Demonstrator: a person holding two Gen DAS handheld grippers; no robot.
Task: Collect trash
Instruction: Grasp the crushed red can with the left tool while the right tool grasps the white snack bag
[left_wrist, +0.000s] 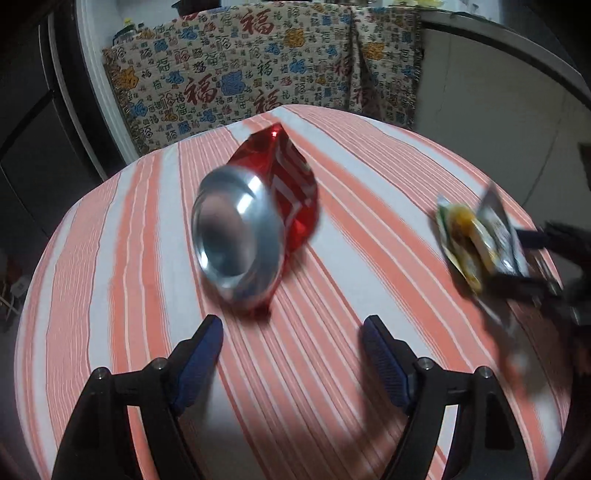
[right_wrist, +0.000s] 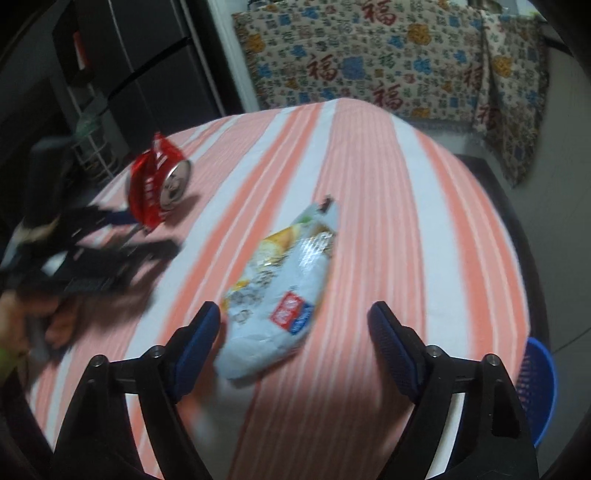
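A crushed red soda can lies on its side on the striped table, its silver end facing my left gripper, which is open and empty just short of it. A pale snack wrapper lies flat right in front of my right gripper, which is open, its left finger beside the wrapper's near end. In the left wrist view the wrapper shows at the right with the right gripper blurred at it. In the right wrist view the can and the blurred left gripper show at the left.
The round table has an orange and white striped cloth. A patterned cloth hangs behind it. A blue basket stands on the floor at the right. Dark furniture stands at the back left.
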